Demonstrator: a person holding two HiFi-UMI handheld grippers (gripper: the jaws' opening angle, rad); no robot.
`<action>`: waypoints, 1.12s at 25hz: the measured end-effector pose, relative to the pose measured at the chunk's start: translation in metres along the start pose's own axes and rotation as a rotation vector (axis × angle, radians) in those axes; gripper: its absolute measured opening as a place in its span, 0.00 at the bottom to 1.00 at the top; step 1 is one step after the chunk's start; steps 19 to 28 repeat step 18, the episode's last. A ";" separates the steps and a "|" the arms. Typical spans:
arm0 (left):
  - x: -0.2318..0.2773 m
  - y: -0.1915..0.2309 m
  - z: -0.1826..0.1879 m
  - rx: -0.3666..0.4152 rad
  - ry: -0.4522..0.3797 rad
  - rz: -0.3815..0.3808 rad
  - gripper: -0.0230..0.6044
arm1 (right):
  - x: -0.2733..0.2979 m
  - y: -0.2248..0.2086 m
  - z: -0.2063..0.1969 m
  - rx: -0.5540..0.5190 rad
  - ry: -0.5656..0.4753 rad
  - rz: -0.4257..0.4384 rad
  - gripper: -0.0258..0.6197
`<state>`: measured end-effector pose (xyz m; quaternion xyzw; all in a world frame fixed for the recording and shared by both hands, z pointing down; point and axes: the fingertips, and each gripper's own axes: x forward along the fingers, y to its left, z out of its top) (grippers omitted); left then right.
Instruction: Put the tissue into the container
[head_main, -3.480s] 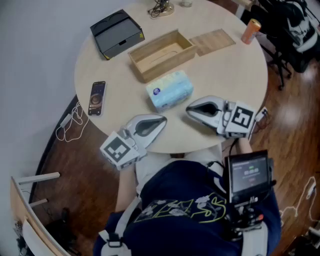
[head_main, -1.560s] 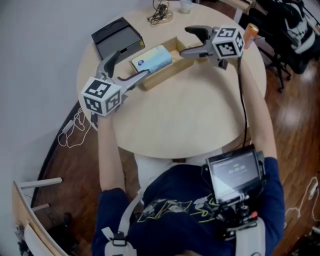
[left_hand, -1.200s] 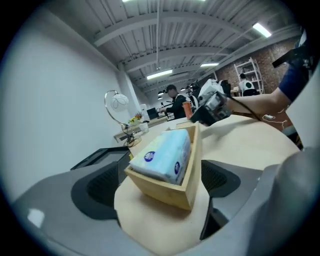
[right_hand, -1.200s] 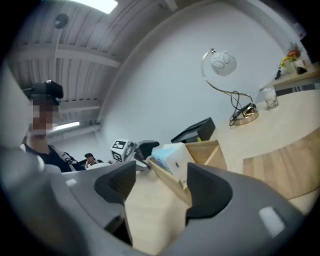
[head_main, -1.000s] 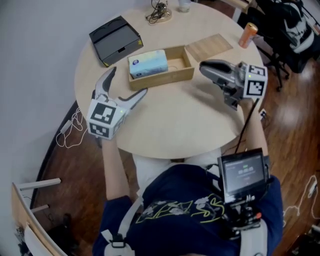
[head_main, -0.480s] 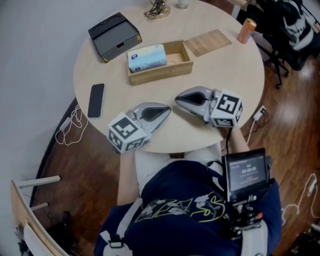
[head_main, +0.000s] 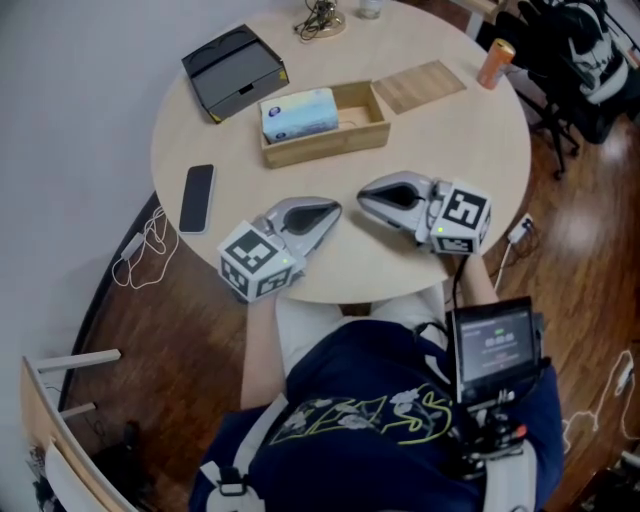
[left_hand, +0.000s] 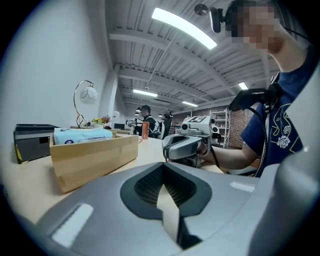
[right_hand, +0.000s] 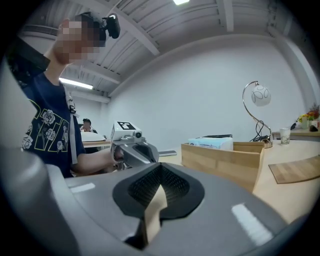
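Nearest, at the table's edge, the left gripper and right gripper lie closed and empty, tips close together. Beyond, the tissue pack sits in the wooden container's left end, its lower part hidden behind the walls. Farthest, a lamp base is cut off.

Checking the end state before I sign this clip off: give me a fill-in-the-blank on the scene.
1. The tissue pack lies ____ the wooden box.
2. The left gripper and right gripper both have their fingers ____.
3. The orange can stands ____ on the table.
Missing words: inside; shut; upright.
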<state>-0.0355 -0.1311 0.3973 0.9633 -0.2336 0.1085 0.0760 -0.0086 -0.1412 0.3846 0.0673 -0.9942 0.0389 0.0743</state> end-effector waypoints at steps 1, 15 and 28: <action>0.003 0.003 0.002 -0.006 0.002 -0.008 0.04 | -0.001 0.000 0.000 0.000 -0.001 -0.001 0.04; -0.003 0.005 0.017 0.031 -0.097 -0.030 0.04 | -0.001 0.000 0.001 -0.006 -0.001 -0.020 0.04; -0.003 0.007 0.019 0.036 -0.092 -0.013 0.04 | -0.001 0.000 0.003 -0.001 0.008 -0.026 0.04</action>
